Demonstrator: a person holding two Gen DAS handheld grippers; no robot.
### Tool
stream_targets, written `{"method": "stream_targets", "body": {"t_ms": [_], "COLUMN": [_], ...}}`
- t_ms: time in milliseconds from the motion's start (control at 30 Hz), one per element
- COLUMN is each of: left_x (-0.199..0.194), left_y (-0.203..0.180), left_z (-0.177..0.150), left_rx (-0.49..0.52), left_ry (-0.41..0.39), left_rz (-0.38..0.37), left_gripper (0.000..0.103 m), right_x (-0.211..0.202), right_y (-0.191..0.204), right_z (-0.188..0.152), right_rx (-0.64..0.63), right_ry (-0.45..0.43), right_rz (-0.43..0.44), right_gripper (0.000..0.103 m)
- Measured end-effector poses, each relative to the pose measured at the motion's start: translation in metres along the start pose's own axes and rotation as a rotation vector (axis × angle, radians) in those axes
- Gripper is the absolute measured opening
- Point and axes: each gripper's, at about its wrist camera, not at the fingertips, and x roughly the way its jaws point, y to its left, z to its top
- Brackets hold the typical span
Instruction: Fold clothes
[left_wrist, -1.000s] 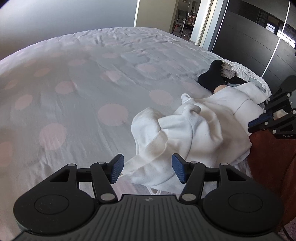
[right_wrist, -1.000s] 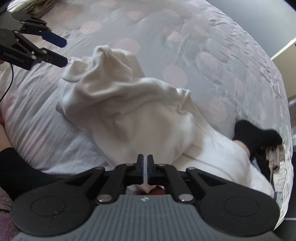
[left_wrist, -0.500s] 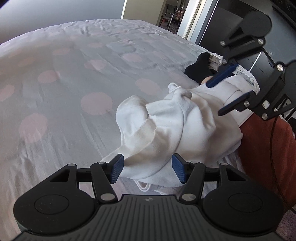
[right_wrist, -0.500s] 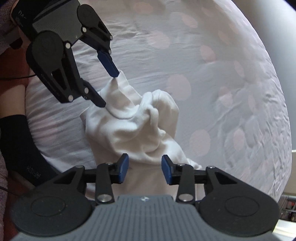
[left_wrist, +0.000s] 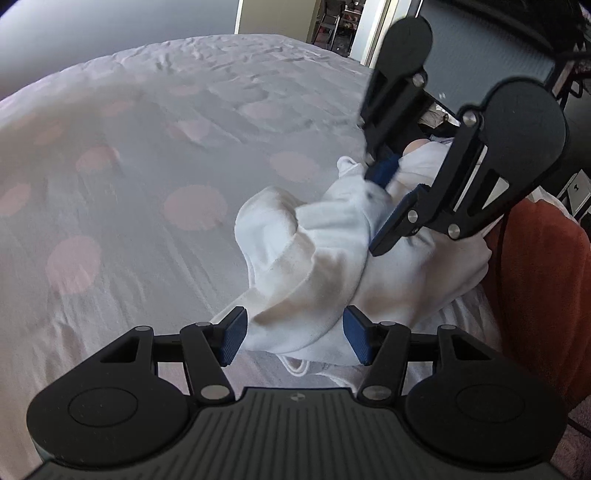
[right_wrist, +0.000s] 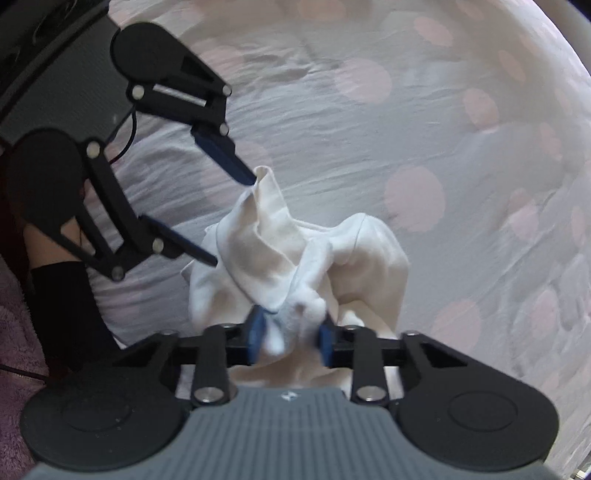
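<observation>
Left wrist view: a crumpled white soft-knit garment (left_wrist: 325, 258) lies bunched on the wrinkled pale bedsheet with pink dots (left_wrist: 155, 155), a doorway beyond. The left gripper (left_wrist: 293, 339) has its blue ribbed pads spread wide around a fold. The right gripper (right_wrist: 290, 334), half a second ago open above, now pinches a bunch of the cloth.

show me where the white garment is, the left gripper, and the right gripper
white garment (left_wrist: 317, 266): left wrist view, on the bunched middle fold.
left gripper (left_wrist: 293, 339): left wrist view, midway between its open blue fingertips.
right gripper (right_wrist: 290, 336): right wrist view, midway between its fingertips, where cloth sits.
</observation>
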Motion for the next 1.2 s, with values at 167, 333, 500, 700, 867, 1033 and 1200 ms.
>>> {"method": "stream_targets", "body": {"t_ms": [167,333,500,700,867,1033,1200], "left_x": [-0.012,-0.012,0.006,0.041,0.056,0.082,0.102], "left_y": [-0.002,-0.021,-0.053,-0.077,-0.077,-0.081,-0.088], "left_z": [0.013,0.029,0.042,0.051,0.081,0.095,0.097], "left_rx": [0.160,0.382,0.623,0.844,0.887,0.942,0.860], "left_ry": [-0.007,0.012,0.045,0.123,0.154,0.268,0.325], "left_rz": [0.043,0.073,0.060,0.062,0.062,0.007,-0.043], "left_gripper": [0.068,0.068,0.068,0.067,0.067,0.067,0.019], "right_x": [-0.010,-0.031,-0.045,-0.046,-0.039,-0.034,-0.035], "right_y": [0.012,0.014,0.011,0.013,0.019,0.019,0.022], "right_z": [-0.045,-0.109,-0.171,-0.217,-0.230,-0.240,-0.246], "right_rx": [0.070,0.213,0.384,0.509,0.540,0.572,0.605], "right_ry": [-0.058,-0.099,-0.129,-0.205,-0.266,-0.315,-0.354], "right_rz": [-0.006,-0.066,-0.149,-0.152,-0.123,-0.102,-0.105], "right_gripper": [0.010,0.009,0.009,0.009,0.009,0.009,0.009]}}
